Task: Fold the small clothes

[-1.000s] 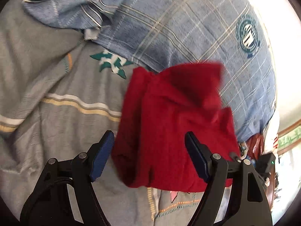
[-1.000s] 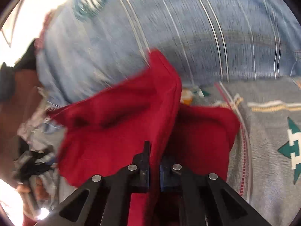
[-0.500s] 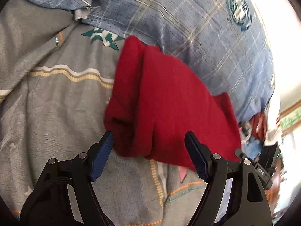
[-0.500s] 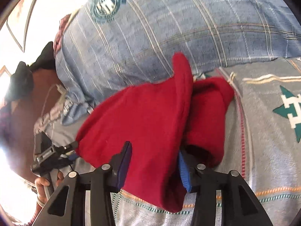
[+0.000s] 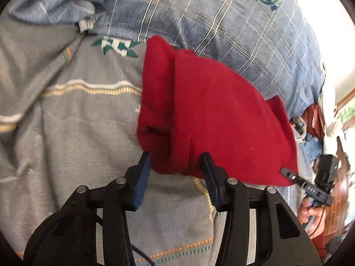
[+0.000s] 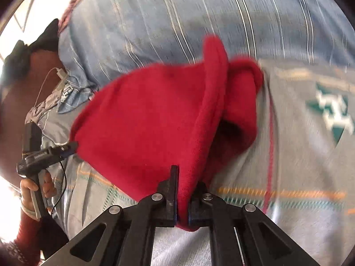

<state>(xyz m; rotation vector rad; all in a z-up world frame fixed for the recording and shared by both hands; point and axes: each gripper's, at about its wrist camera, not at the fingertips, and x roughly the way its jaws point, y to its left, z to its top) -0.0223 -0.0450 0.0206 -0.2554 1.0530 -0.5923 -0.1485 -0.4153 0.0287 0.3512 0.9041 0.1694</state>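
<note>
Left wrist view. Item one: your left gripper (image 5: pixel 175 161), jaws partly open, one finger on each side of the near-left corner of the red garment (image 5: pixel 206 119). The fingers bracket the bunched cloth; whether they pinch it or merely straddle it cannot be told here. Item two: the red garment itself, a small fleece piece lying doubled over on the grey patterned blanket (image 5: pixel 73 133), with a rolled fold along its left edge and a looser layer reaching right. Its far edge lies against the blue plaid pillow (image 5: pixel 221 22). Item three: at the right edge, the tip of your right gripper (image 5: pixel 288 174) meets the garment's near-right corner.

Right wrist view (blurred by motion). Item one: your right gripper (image 6: pixel 183 201), jaws closed almost fully, a ridge of red garment (image 6: pixel 144 115) clamped between them and pulled up in a taut crease running away from you. Item two: your left gripper (image 6: pixel 71 146), at the left, at the garment's opposite corner. Item three: grey patterned blanket (image 6: pixel 299 166) to the right, blue plaid pillow (image 6: pixel 188 17) beyond.

Progress, as a judgement: the garment looks folded at least once and partly bundled, but the layers are uneven and one is lifted. What remains is to lay that layer flat, square the edges and let go.
</note>
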